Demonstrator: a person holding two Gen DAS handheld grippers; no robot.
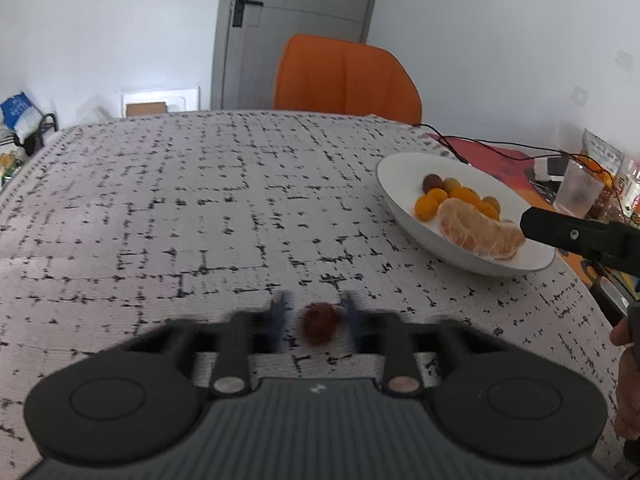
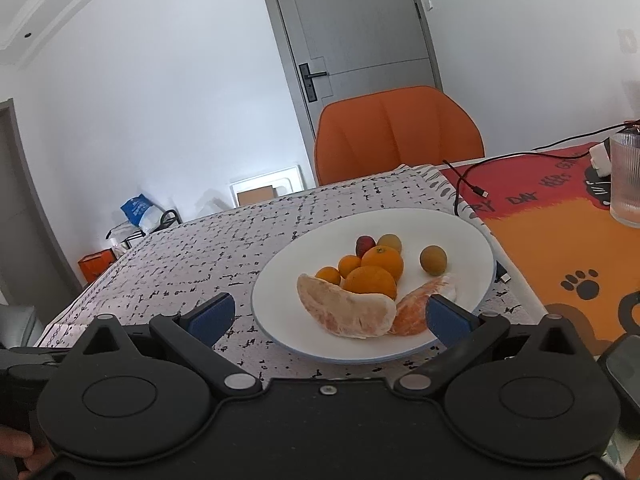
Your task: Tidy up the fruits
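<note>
The left gripper (image 1: 316, 314) sits low over the patterned tablecloth (image 1: 200, 208), its blue pads (image 1: 280, 312) on either side of a small dark-red fruit (image 1: 319, 322) that lies on the cloth. The view is blurred there, and a thin strip of cloth shows between the fruit and the left pad, so I cannot tell whether the pads are pressing on it — the fruit is between them, no more than that is clear.

The right gripper (image 2: 328, 316) hangs at the near edge of the white plate (image 2: 476, 248) with its jaws spread wide and nothing between them but the plate's contents. One pad (image 2: 446, 318) stands over the plate's near right rim, just beside an orange segment (image 2: 416, 312); the other pad is over the cloth left of the plate. On the plate lie a large pale peeled wedge (image 2: 348, 312), two oranges (image 2: 370, 282), smaller orange fruits, a red one and two greenish-brown ones — one apart at the right.

An orange chair (image 2: 400, 132) stands behind the table, and a ribbed glass (image 2: 626, 178) is on the orange mat at the right.
</note>
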